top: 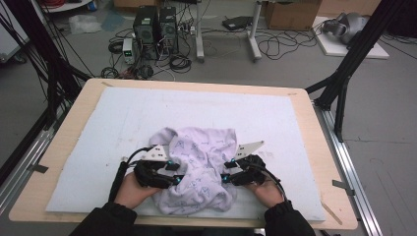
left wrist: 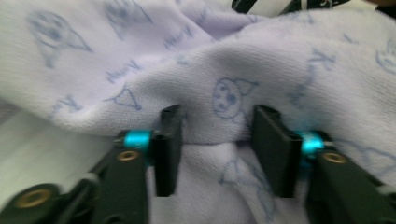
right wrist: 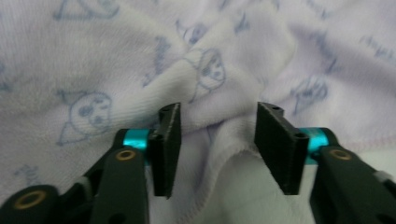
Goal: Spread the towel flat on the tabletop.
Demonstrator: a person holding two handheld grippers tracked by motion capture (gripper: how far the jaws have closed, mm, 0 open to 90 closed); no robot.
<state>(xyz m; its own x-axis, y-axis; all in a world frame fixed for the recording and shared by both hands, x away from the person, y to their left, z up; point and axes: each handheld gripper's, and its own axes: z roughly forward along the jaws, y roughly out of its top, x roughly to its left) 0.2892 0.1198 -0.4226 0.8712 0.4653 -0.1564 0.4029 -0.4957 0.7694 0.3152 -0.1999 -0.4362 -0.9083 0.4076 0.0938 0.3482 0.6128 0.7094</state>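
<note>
Left gripper (top: 178, 179) and right gripper (top: 223, 178) are straddling crumpled cloth (top: 196, 169) folds, jaws wide, gripping nothing; next: pinching closed.

I was apparently working in a lab: computer towers (top: 156, 27), tangled cables (top: 275, 44) and cardboard boxes (top: 292, 12) cluttered the floor.

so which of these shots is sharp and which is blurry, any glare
High view: even, soft light, no glare, the cloth and white mat fairly clear. Left gripper view: print on the cloth between the jaws is readable, edges and jaw bases blur. Right gripper view: the cloth is softer all over, jaws nearest the camera smeared.
</note>
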